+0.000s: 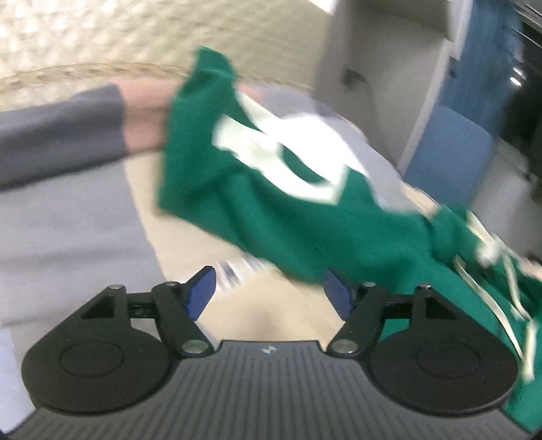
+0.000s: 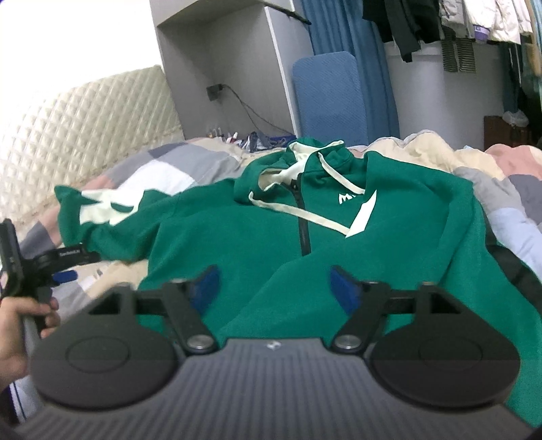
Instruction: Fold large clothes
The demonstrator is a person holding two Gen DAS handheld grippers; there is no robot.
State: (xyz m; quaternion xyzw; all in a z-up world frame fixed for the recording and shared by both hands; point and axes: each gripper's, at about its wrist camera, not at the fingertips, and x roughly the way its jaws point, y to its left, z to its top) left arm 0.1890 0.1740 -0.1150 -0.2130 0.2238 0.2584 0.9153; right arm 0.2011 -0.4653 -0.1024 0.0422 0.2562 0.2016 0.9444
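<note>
A green zip hoodie point(image 2: 305, 237) with cream drawstrings and white lettering lies face up on the bed. Its left sleeve point(image 2: 111, 216), with a white print, stretches out to the left. In the blurred left wrist view the same sleeve point(image 1: 257, 189) lies just ahead of my left gripper point(image 1: 271, 291), which is open and empty, its right pad at the sleeve's edge. My right gripper point(image 2: 274, 287) is open and empty, hovering over the hoodie's lower front. The left gripper also shows at the left edge of the right wrist view point(image 2: 64, 276), below the sleeve.
The bed has a patchwork quilt point(image 2: 162, 169) in grey, cream and pink and a quilted headboard point(image 2: 84, 128) at the back left. A blue board point(image 2: 332, 98) leans on the wall behind. Clothes hang at the upper right point(image 2: 457, 23). A grey-sleeved forearm point(image 1: 67, 135) lies across the left.
</note>
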